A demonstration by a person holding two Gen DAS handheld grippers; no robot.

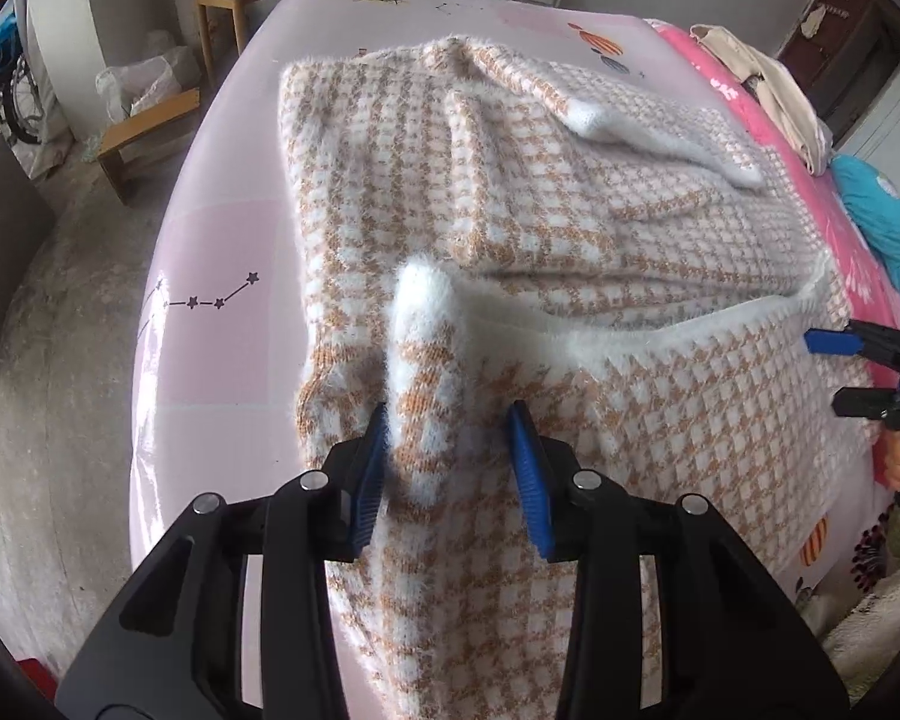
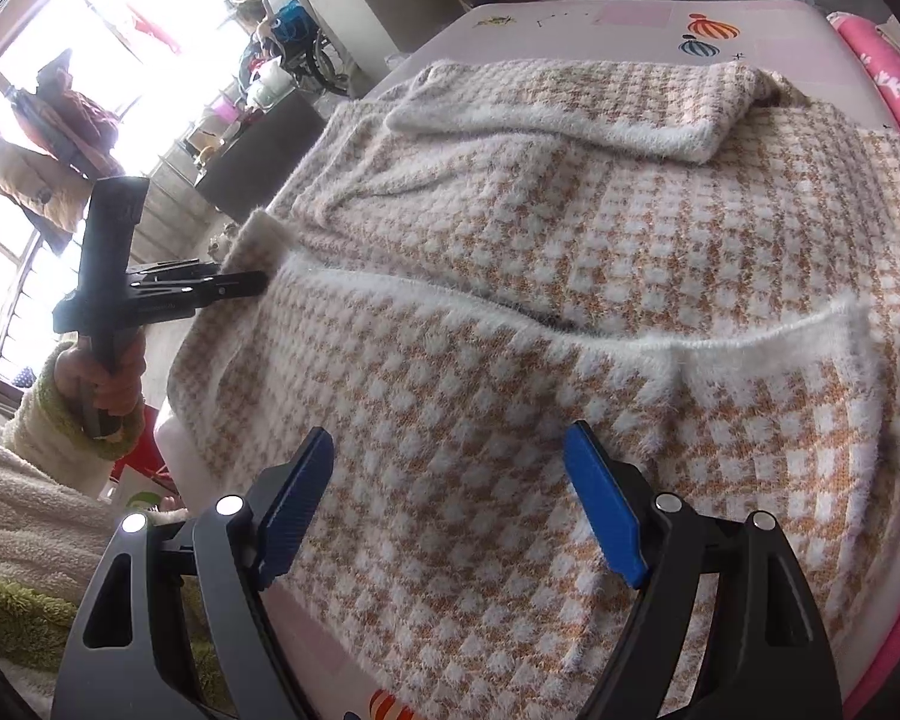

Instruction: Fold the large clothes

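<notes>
Pink printed bed sheet (image 1: 222,192) carries the fuzzy tan-and-white houndstooth sweater (image 1: 570,228), its hem draped over the near edge. Left hand-held gripper (image 1: 450,456) stands narrowed around a raised hem fold (pads not clearly pinching); right hand-held gripper (image 2: 450,504) hovers wide, empty. Probably the hem-lifting step: next, both should clamp.

Left wrist: we look steeply down, close over the sweater's (image 1: 450,312) left edge on the bed (image 1: 210,240).
Right wrist: we face down across its near hem.
Shared: the sweater; each view catches the other gripper.
</notes>
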